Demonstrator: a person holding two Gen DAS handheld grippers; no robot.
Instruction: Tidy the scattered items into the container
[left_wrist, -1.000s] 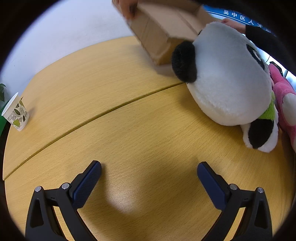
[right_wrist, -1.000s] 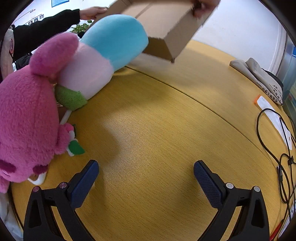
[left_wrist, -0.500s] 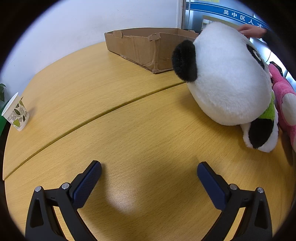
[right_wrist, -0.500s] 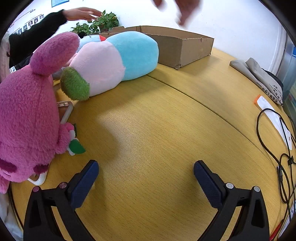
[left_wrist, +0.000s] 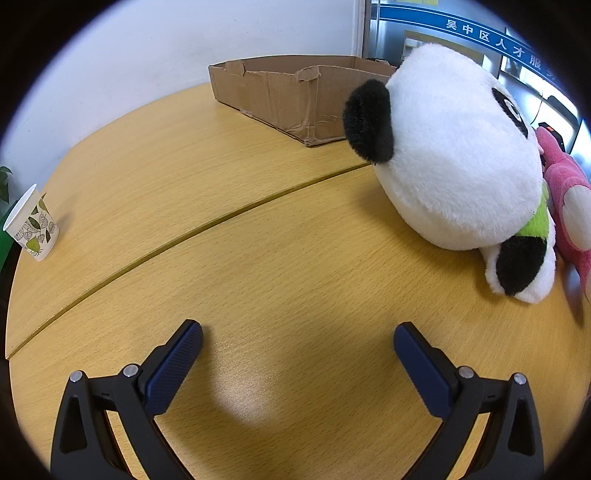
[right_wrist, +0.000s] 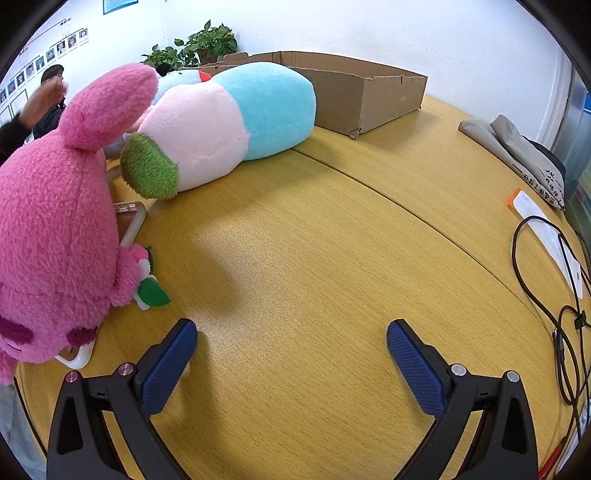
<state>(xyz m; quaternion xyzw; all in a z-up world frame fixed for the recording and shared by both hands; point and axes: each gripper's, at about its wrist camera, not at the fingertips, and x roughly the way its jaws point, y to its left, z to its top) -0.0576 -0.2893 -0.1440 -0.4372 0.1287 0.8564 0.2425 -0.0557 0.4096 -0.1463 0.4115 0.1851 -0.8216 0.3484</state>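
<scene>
A shallow cardboard box (left_wrist: 291, 96) stands open at the far side of the wooden table; it also shows in the right wrist view (right_wrist: 362, 92). A big panda plush (left_wrist: 458, 155) lies right of my left gripper (left_wrist: 297, 336), which is open and empty above bare table. A pink bear plush (right_wrist: 55, 229) sits left of my right gripper (right_wrist: 291, 332), also open and empty; its edge shows in the left wrist view (left_wrist: 569, 206). A blue-and-pink plush (right_wrist: 229, 122) lies in front of the box.
A paper cup (left_wrist: 31, 225) stands at the table's left edge. A phone (right_wrist: 129, 221) lies beside the pink bear. Black cables (right_wrist: 546, 280), papers (right_wrist: 546, 232) and folded cloth (right_wrist: 517, 151) lie at the right. A person (right_wrist: 44, 107) stands at the far left.
The cardboard box, held up in the air by another person's hands a second ago, now rests on the table and the hands have withdrawn. Neither gripper has moved.
</scene>
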